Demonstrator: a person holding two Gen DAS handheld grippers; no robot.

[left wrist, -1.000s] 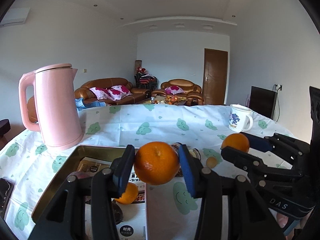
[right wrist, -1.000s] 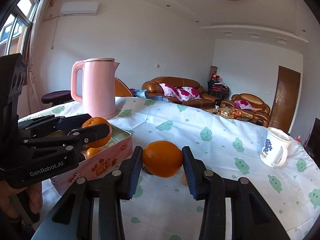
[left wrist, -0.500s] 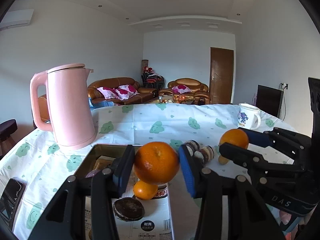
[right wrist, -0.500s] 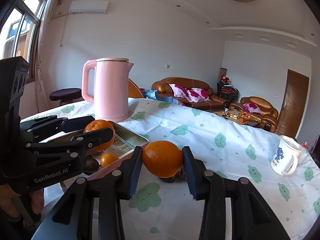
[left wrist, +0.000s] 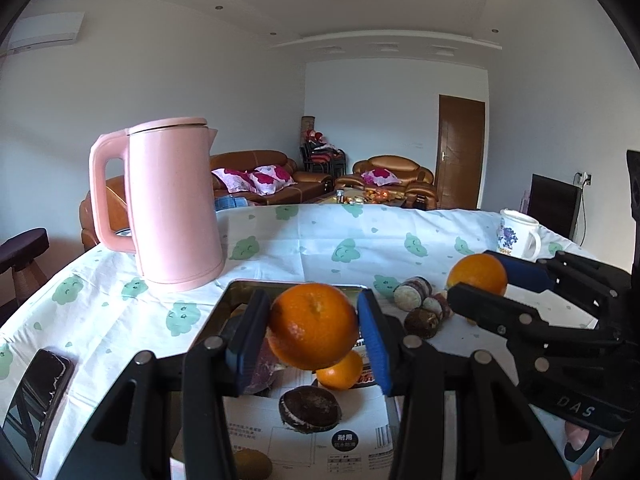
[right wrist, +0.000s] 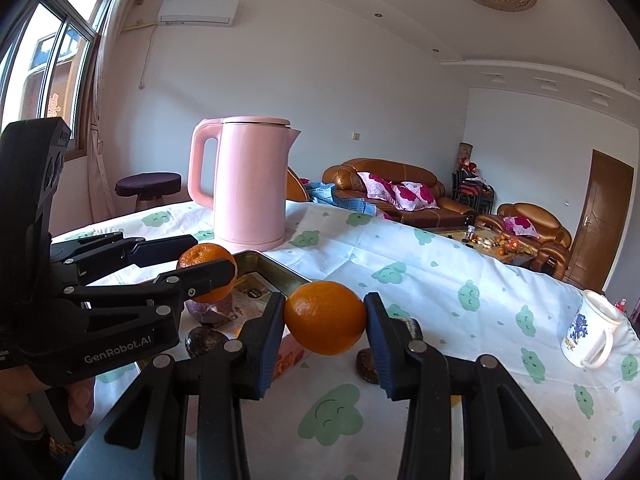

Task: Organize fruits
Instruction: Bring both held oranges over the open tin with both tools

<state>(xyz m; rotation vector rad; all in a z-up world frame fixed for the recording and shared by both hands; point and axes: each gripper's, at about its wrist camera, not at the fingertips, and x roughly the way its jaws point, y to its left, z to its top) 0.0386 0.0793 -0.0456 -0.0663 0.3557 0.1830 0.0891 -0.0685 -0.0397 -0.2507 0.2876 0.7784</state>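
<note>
Each gripper [left wrist: 312, 330] [right wrist: 325, 318] clamps 1 orange [left wrist: 313, 325] [right wrist: 325, 317] between its pads.

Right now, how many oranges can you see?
3. One orange is squeezed in the left gripper above the tin; a second is in the right gripper; a smaller one lies inside the tin. More may be hidden.

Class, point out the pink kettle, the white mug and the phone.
kettle [left wrist: 176, 216]: left wrist view, middle of its body.
mug [right wrist: 588, 334]: right wrist view, its side.
phone [left wrist: 38, 396]: left wrist view, its screen.
</note>
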